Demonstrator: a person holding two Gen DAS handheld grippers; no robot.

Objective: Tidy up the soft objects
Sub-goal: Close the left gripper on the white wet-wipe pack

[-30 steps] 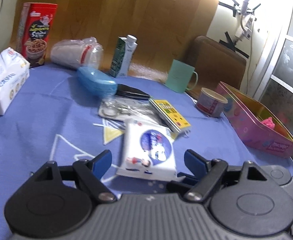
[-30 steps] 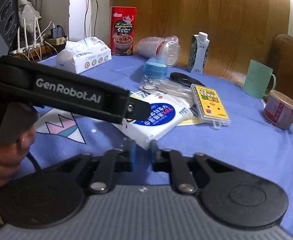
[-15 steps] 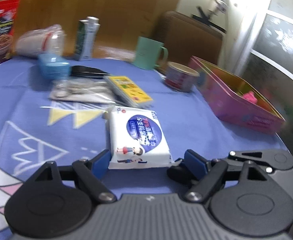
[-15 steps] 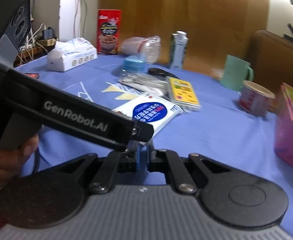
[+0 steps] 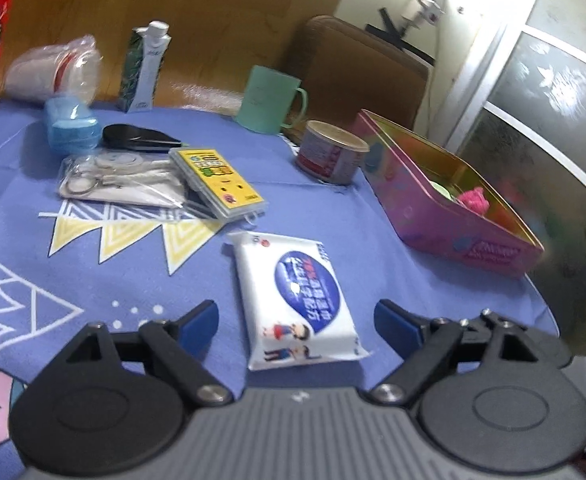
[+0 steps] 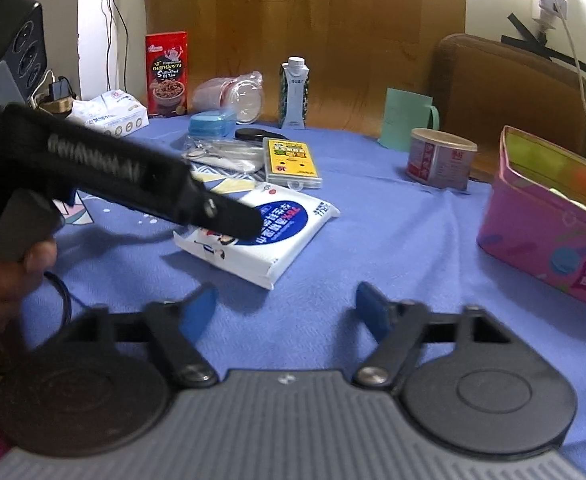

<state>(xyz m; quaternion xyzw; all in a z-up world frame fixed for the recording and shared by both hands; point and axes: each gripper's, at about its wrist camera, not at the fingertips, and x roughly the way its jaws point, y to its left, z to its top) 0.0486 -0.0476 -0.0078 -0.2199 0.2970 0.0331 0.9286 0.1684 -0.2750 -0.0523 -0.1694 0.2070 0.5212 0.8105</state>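
Observation:
A white wet-wipes pack (image 5: 297, 297) with a blue oval label lies flat on the blue tablecloth. My left gripper (image 5: 296, 319) is open, its blue fingertips on either side of the pack's near end, not touching it. The pack also shows in the right wrist view (image 6: 271, 236), partly hidden by the left gripper's black body (image 6: 125, 176). My right gripper (image 6: 287, 310) is open and empty, a little short of the pack. A pink tin box (image 5: 445, 204) at the right holds a pink soft item (image 5: 473, 200).
Behind the pack lie a yellow card case (image 5: 217, 176), a clear bag with rings (image 5: 121, 176), a blue case (image 5: 69, 128) and a black case (image 5: 137, 138). A can (image 5: 329, 152), green mug (image 5: 271, 100), carton (image 5: 143, 72), cereal box (image 6: 167, 74) and tissue pack (image 6: 111, 116) stand farther back.
My right gripper has opened from shut and now points further right. The left gripper has drawn back slightly from the pack, still open.

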